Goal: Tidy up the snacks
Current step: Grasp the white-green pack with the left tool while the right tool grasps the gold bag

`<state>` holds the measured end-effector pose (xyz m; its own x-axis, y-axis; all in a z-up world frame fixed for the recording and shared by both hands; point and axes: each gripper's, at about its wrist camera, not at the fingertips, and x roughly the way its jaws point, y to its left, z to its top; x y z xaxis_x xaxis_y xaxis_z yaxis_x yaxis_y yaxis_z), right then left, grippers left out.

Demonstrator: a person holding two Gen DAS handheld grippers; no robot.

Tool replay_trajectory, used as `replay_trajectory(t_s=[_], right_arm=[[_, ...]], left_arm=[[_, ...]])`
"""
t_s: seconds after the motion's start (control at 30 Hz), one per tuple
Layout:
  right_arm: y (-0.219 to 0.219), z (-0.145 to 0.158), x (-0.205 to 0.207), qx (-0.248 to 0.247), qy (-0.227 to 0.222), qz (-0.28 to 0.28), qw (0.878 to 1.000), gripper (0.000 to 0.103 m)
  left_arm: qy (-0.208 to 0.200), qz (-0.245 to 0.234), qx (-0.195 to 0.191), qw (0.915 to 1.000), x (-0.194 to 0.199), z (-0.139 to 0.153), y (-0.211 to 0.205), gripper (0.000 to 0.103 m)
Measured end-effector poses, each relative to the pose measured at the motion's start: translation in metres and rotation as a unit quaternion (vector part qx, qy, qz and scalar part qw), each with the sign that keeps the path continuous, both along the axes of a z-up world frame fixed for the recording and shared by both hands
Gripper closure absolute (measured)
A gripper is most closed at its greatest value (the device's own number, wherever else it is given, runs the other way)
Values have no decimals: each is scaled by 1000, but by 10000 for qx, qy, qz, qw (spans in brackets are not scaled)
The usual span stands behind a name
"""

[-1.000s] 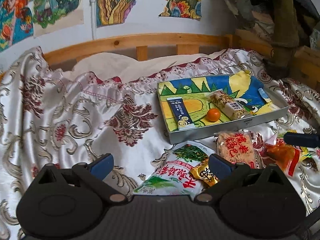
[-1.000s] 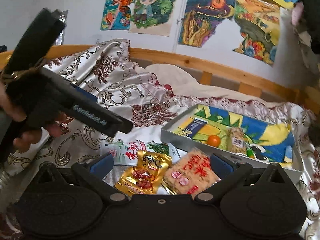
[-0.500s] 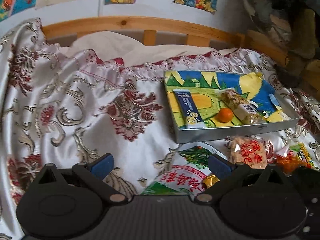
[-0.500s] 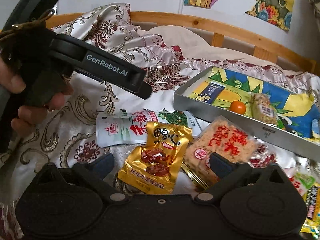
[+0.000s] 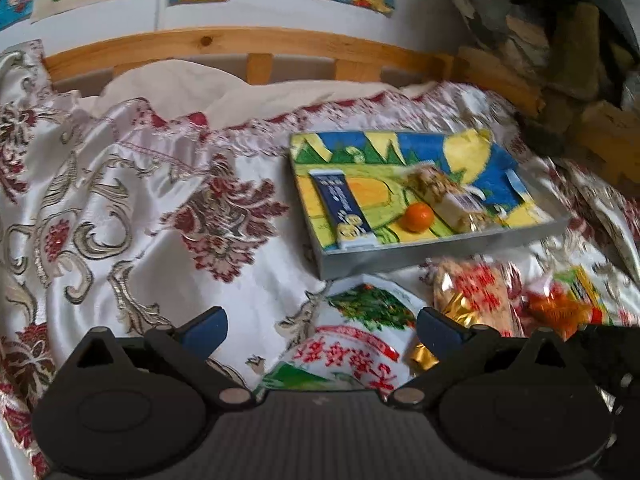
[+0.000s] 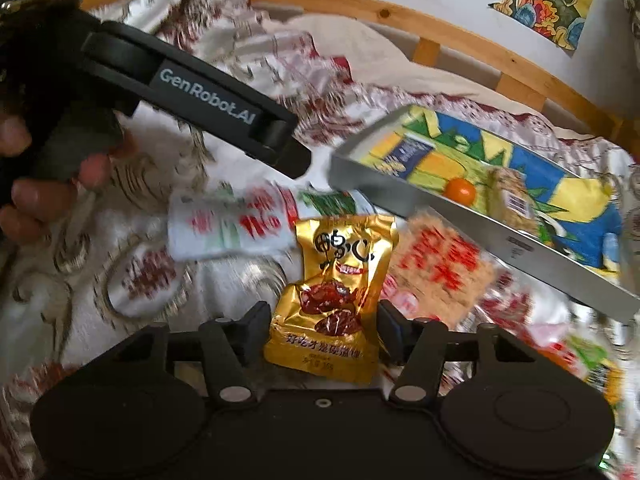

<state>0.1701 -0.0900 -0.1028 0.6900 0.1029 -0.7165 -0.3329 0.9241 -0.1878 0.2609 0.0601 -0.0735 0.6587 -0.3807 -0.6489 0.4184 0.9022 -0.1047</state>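
The gold snack pack [image 6: 334, 300] lies on the bed cover [image 6: 60, 312], btw the two fingers of the right hand-held gripper [image 6: 322, 330]. The fingers sit close on both sides of the pack; I can't tell if they press it yet. Just behind it is a white pack w/ red letters [image 6: 228, 228], and to the right a tan pack w/ red letters [image 6: 440, 268]. Past those is the gray tray [image 5: 400, 254] w/ a bright picture inside. In the tray: a blue bar [image 5: 342, 204], a small orange [image 5: 417, 217] & a clear nut bar [image 5: 448, 196]. The left hand-held gripper [image 5: 322, 326] is released, fingers wide apart, over the white pack. A wood bed rail [image 5: 240, 42] runs behind.
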Motion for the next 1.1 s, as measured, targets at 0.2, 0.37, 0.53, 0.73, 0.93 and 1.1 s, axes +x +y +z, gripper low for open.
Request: replay_trajectory(t_s=[0.2,0.37,0.53,0.73,0.93,1.1], right_arm=[[-14,6,-6,-222,310,-208,9991,46],[-21,5,-2,-201,377,-320,9986,43],[-18,3,0,-246,372,-320,9985,40],[-22,1,5,-45,455,-421,9981,39],[-23,1,8,73,375,-466,9982,35],[-22,0,10,22,351,-449,9984,38]], left_arm=[[129,-309,260,9991,0,-10,-12,0],[141,-630,529,9965,0,-20,-27,0],[360,-392,506,9973,10,-27,-29,4],[686,-392,98,9968,21,-30,-19,17],[555,-633,420,9956,17,-32,-31,13],[611,-825,435,9938,18,-31,-29,12]])
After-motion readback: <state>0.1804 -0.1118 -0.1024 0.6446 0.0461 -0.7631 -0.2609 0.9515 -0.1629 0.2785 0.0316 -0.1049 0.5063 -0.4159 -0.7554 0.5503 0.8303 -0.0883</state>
